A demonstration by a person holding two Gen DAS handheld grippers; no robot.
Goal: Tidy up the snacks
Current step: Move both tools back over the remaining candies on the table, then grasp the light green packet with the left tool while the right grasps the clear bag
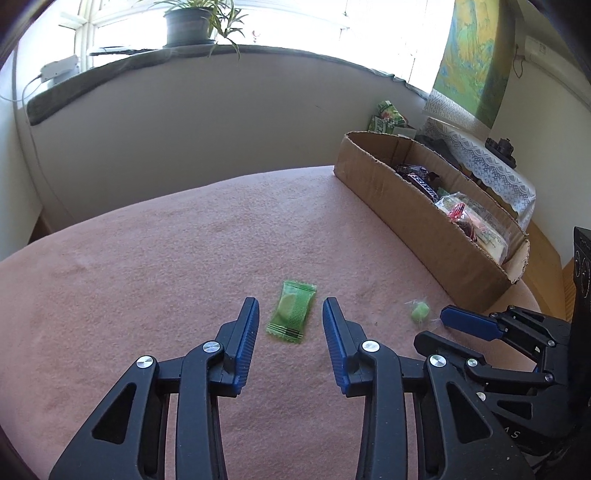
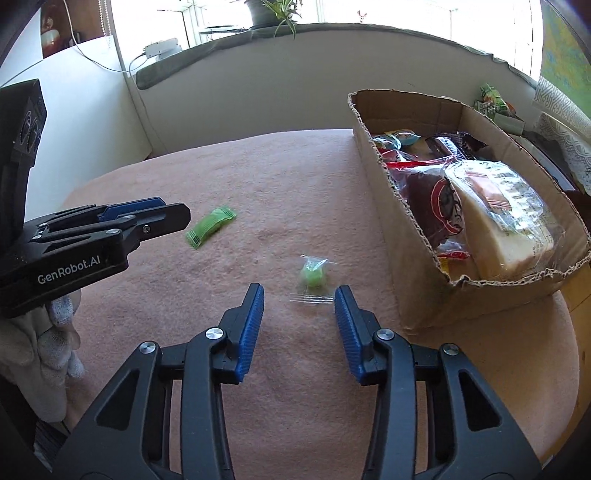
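Note:
A green flat snack packet (image 1: 291,312) lies on the pink cloth, between and just beyond the fingertips of my open left gripper (image 1: 290,308); it also shows in the right wrist view (image 2: 210,226). A small round green candy in clear wrap (image 2: 313,277) lies just ahead of my open right gripper (image 2: 299,295); it also shows in the left wrist view (image 1: 420,312). Both grippers are empty. The right gripper (image 1: 439,326) shows in the left wrist view at the right. The left gripper (image 2: 162,212) shows in the right wrist view at the left.
A long cardboard box (image 2: 384,206) with several wrapped snacks stands at the table's right side; it also shows in the left wrist view (image 1: 406,206). The pink cloth (image 1: 147,258) covers the table. A wall and a windowsill with a potted plant (image 1: 190,22) lie behind.

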